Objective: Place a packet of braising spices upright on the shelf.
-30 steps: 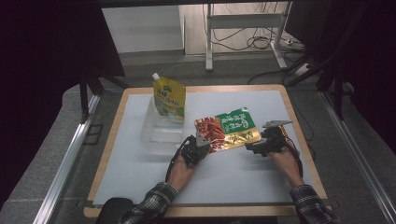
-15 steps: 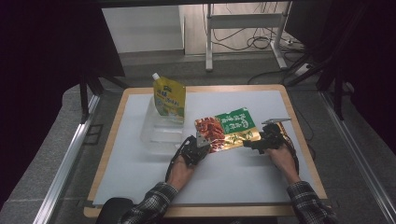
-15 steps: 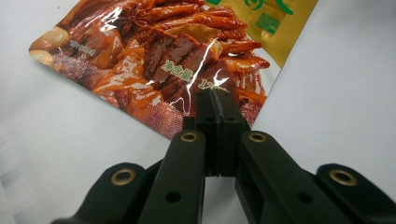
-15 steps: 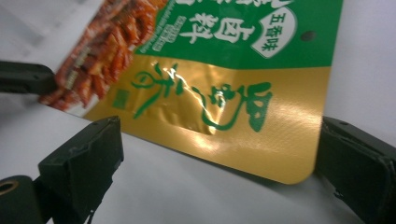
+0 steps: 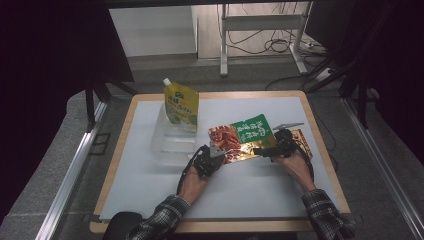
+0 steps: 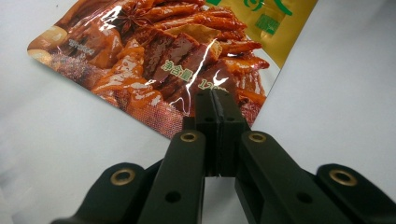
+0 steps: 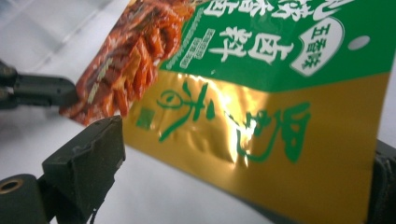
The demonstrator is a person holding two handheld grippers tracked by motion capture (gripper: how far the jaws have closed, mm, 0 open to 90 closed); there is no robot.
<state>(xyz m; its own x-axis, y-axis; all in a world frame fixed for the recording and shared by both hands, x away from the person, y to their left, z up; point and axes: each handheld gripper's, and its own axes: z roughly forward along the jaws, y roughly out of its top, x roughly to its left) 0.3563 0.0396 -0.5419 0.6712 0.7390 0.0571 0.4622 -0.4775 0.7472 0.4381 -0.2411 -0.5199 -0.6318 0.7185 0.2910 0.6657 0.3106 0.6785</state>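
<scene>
A snack packet [image 5: 242, 136], with red food print, a green band and a gold edge, is lifted at an angle over the white mat [image 5: 250, 185]. My left gripper [image 5: 209, 159] is shut on its red lower corner; in the left gripper view the two jaws [image 6: 215, 100] meet flat on the packet [image 6: 154, 51]. My right gripper [image 5: 272, 148] is at the packet's gold right edge. Seen from the right gripper view, my right gripper [image 7: 245, 149] stands open, its jaws wide on either side of the gold edge [image 7: 261, 140], and no pad presses on it. The left gripper [image 7: 37, 91] shows at far left.
A yellow spouted pouch [image 5: 181, 102] stands upright in a clear plastic container [image 5: 170, 142] at the back left of the mat. Another gold-and-red packet [image 5: 302, 142] lies flat under the right hand. The wooden table edge [image 5: 320, 150] runs close on the right.
My right gripper has moved left, up to the packet's gold edge. The left gripper and the packet have stayed where they were.
</scene>
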